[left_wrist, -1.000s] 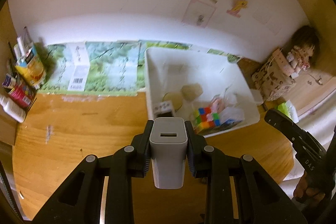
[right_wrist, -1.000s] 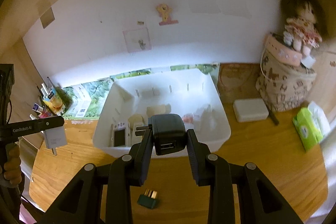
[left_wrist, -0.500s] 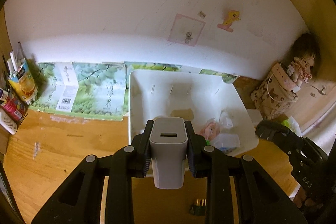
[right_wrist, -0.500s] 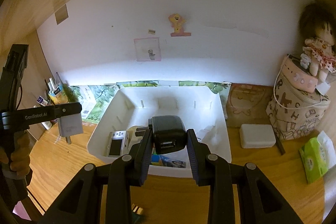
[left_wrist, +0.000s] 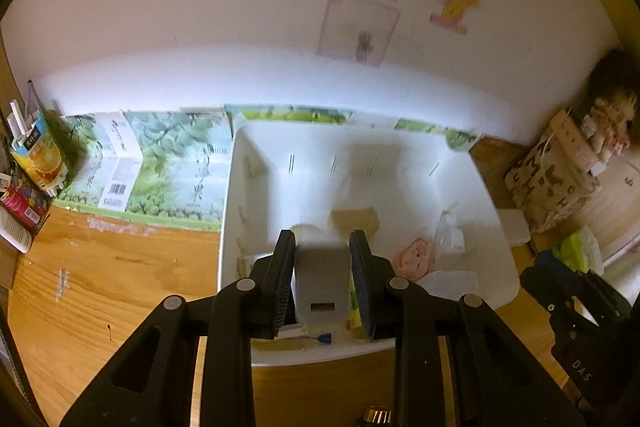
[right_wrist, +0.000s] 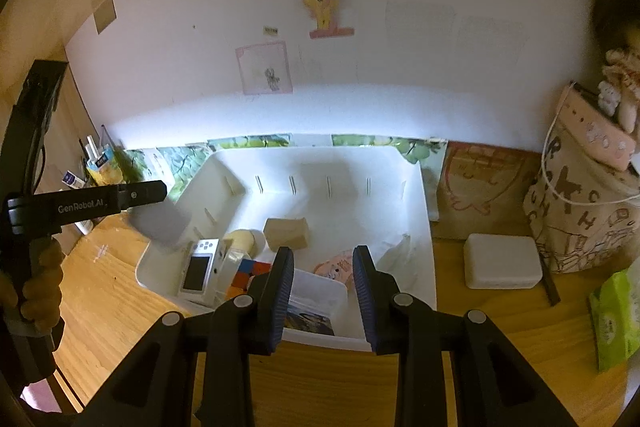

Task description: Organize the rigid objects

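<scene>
Left tongs: narrow. The white charger lies between the pads, blurred. A sliver of gap shows at the right pad, so it does not appear to be clamped. The charger is over the near edge of the white bin, which extends toward 12 o'clock on the counter.

Right tongs: narrow gap, nothing held, positioned over the same bin. Inside the bin, a silver camera lies at 9 o'clock from these tongs.
</scene>
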Motion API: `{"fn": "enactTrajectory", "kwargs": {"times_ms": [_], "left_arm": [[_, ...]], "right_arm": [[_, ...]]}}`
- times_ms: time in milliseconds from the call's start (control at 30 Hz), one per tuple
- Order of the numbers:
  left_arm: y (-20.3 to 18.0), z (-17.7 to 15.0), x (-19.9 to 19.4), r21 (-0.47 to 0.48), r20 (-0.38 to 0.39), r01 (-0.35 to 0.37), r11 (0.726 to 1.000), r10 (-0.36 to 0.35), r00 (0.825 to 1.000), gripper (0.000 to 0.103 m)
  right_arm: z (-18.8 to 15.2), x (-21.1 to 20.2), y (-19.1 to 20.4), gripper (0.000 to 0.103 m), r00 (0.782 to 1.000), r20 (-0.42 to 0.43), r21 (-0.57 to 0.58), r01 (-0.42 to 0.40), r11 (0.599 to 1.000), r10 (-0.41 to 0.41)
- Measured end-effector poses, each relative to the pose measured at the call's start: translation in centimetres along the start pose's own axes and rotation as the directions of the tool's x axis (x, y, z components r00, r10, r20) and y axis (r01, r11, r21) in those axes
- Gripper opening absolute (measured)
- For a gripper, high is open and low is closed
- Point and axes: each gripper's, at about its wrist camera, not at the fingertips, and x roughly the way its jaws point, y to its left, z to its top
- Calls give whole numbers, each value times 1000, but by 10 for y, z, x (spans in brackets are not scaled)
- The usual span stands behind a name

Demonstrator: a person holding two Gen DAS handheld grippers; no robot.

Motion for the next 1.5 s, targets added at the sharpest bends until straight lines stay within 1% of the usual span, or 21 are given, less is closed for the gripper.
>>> {"fn": "enactTrajectory", "kwargs": {"times_ms": [67, 133, 233, 300, 333, 400, 467, 600, 633, 667, 700, 767, 867, 900, 967, 1033, 1133, 1200, 1333, 1433, 1500], "left_arm": [[-1, 0, 3, -4, 4, -13, 1000, 13, 1000, 30], [-4, 2, -2, -6, 40, -8, 1000, 8, 999, 30], [-8, 4, -6, 9, 59, -28, 1000, 28, 998, 32], [-9, 4, -8, 12, 63, -37, 999, 36, 997, 36], [-9, 3, -10, 11, 63, -37, 999, 36, 997, 40], [-9, 3, -13, 7, 66, -38, 999, 37, 997, 42], [-9, 3, -17, 6, 66, -43, 999, 43, 997, 50], [-9, 0, -30, 2, 76, -52, 999, 51, 996, 54], [-9, -1, -34, -1, 76, -53, 999, 53, 996, 58], [-8, -2, -37, -3, 79, -52, 999, 52, 996, 61], [-7, -3, -42, -3, 85, -48, 999, 48, 995, 62], [-7, -6, -49, -2, 90, -45, 999, 45, 995, 68], [-7, -11, -59, -2, 91, -40, 999, 40, 995, 73], [-7, -14, -61, -4, 89, -37, 999, 38, 995, 73], [-6, -20, -64, -7, 80, -33, 999, 33, 996, 73], [-6, -28, -65, -7, 65, -24, 1000, 25, 998, 73], [-8, -40, -65, 8, 33, -18, 1000, 17, 999, 73], [-10, -46, -65, 19, 14, -13, 1000, 13, 1000, 73], [-14, -59, -62, 38, -28, -4, 999, 5, 1000, 73], [-17, -66, -59, 50, -59, 5, 999, -2, 998, 73], [-20, -72, -55, 60, -86, 13, 998, -8, 996, 73]], "right_arm": [[0, 4, -1, 31, 1000, -9, -1, -12, 1000, 12], [-1, 7, -2, 31, 1000, -17, -3, -21, 1000, 21], [-1, 10, -4, 31, 999, -30, -1, -34, 999, 34], [-1, 10, -4, 31, 999, -32, 4, -40, 999, 41], [-1, 10, -4, 31, 999, -32, 5, -43, 999, 43], [-1, 8, -3, 31, 998, -28, 6, -49, 999, 49], [0, 5, -2, 31, 998, -25, 2, -52, 999, 52], [0, -2, 1, 31, 999, -21, -1, -50, 999, 50], [0, -5, 2, 32, 999, -19, -1, -49, 999, 49], [0, -8, 3, 34, 999, -15, -1, -47, 999, 47], [0, -12, 3, 36, 999, -8, -2, -44, 999, 44], [-1, -21, 4, 45, 999, 8, -5, -37, 999, 37], [-4, -36, 3, 50, 999, 36, 3, -21, 1000, 21], [-5, -40, 2, 51, 999, 43, 8, -15, 1000, 14], [-8, -49, -1, 57, 998, 56, 20, -1, 1000, 0], [-12, -59, -4, 58, 997, 70, 32, 10, 999, -13], [-21, -74, -10, 64, 996, 84, 51, 30, 998, -34], [-27, -82, -13, 65, 996, 84, 61, 39, 997, -44], [-45, -94, -17, 69, 996, 64, 90, 63, 994, -69], [-59, -98, -23, 70, 997, 38, 136, 60, 989, -66], [-71, -98, -24, 70, 997, 6, 159, 71, 985, -73]]}}
